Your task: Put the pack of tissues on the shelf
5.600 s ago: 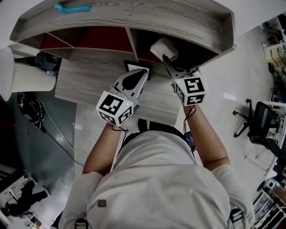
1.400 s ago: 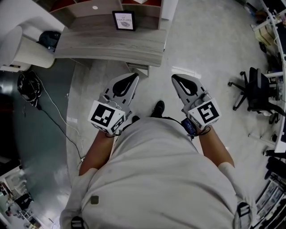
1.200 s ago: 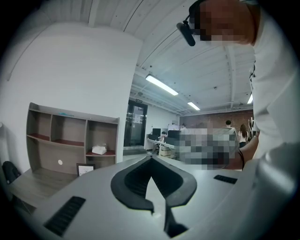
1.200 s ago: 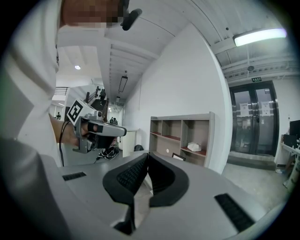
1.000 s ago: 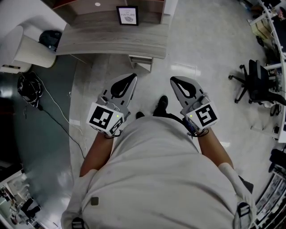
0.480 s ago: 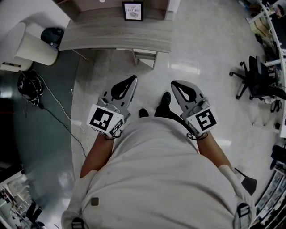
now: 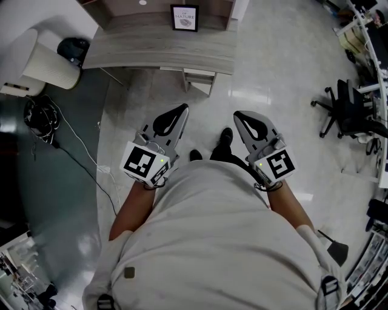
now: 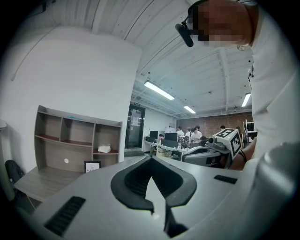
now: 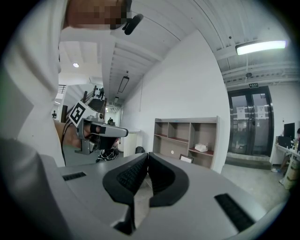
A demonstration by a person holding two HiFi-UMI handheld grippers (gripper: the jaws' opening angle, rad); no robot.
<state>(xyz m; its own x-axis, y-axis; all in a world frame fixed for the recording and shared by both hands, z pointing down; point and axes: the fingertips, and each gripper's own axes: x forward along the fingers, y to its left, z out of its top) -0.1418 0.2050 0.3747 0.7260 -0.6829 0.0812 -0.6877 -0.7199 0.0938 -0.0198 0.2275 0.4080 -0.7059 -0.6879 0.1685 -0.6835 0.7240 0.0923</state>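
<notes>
1. Holding both claws level in front of my chest, I have the left gripper (image 7: 182,109) at eleven o'clock and the right gripper (image 7: 238,114) at one o'clock in the head view. They sit side by side, apart from each other.
2. Both claws are pinched narrow, tips meeting. Nothing is between them, and only the pale floor (image 7: 273,66) shows through the hollow behind the tips. With no load to carry, I judge they have no reason to gape.
3. The pack of tissues (image 8: 104,148) rests on the middle board of the shelf (image 8: 56,136), in its right-hand compartment. It lies at about ten o'clock in the left gripper view and two o'clock in the right gripper view, well apart from both claws.
4. A framed picture (image 7: 184,17) stands on the wooden ledge (image 7: 157,54) at twelve o'clock in the head view, below the pack's compartment and clear of it.
5. The placing looks done to me, since the pack sits inside the compartment with neither claw near it.
</notes>
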